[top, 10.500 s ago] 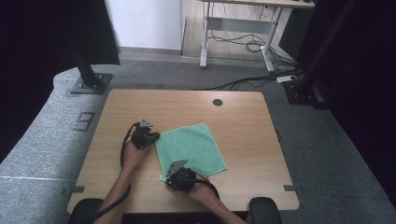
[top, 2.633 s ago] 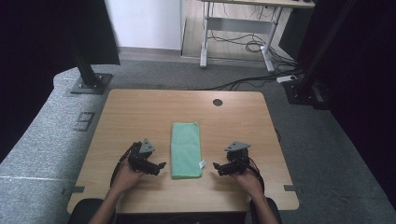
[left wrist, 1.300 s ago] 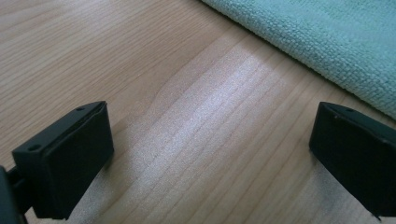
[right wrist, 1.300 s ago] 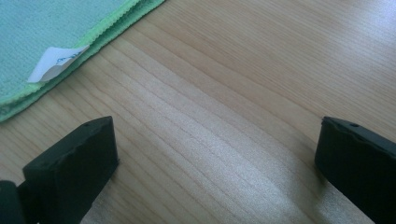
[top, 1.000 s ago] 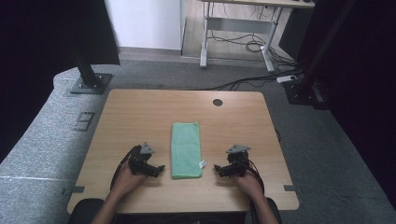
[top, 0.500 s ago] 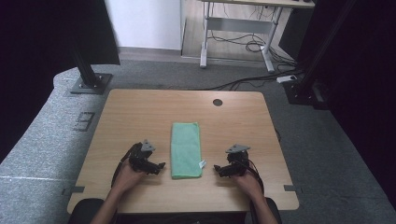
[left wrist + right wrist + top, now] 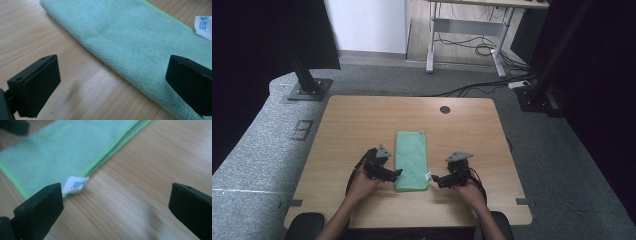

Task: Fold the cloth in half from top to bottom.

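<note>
On the wooden table, the green microfibre cloth lies folded into a long strip at mid-table, between our left gripper and right gripper, both with jaws spread wide and holding nothing. We judge one fold done; the next calls for pinching the near corners and carrying them to the far end. The gripper views add the white care label and doubled hem, too small from above.

A wooden table stands on grey carpet.
</note>
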The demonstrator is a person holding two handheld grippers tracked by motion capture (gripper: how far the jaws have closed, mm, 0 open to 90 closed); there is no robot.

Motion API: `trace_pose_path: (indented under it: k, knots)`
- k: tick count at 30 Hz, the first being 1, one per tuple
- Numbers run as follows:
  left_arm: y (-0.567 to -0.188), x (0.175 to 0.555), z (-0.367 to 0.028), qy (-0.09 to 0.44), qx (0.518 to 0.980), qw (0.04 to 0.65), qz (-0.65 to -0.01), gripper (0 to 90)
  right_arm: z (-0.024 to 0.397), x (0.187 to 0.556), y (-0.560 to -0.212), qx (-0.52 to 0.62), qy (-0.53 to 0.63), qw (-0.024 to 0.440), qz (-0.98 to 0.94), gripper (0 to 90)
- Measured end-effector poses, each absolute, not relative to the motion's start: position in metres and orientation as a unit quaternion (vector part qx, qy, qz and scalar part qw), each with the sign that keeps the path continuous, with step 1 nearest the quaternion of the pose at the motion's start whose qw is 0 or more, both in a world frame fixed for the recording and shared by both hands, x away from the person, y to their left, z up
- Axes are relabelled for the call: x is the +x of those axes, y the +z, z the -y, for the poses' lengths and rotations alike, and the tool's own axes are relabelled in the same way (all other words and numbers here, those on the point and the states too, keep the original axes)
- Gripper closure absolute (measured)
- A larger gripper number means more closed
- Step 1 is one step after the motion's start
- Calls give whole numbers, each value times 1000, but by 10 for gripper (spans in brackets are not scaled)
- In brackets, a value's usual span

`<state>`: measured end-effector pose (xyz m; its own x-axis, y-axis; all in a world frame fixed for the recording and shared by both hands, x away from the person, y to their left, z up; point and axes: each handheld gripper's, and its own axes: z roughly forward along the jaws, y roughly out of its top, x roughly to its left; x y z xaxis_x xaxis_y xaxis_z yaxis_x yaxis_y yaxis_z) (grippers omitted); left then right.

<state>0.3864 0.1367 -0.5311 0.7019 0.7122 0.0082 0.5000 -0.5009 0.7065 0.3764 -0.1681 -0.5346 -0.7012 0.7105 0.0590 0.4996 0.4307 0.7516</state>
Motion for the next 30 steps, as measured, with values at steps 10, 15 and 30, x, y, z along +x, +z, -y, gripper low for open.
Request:
trace_pose_path:
  k: [10,15,30]
  knots:
    - [-546,381,-132,151,866,320,-354,13,135,391,-525,339,386,137,-847,0]
    - [-548,378,-136,144,862,328,-359,15,116,405,-534,340,358,146,-857,0]
    - [-548,350,-144,123,866,332,-354,28,112,383,-548,327,332,137,-874,0]
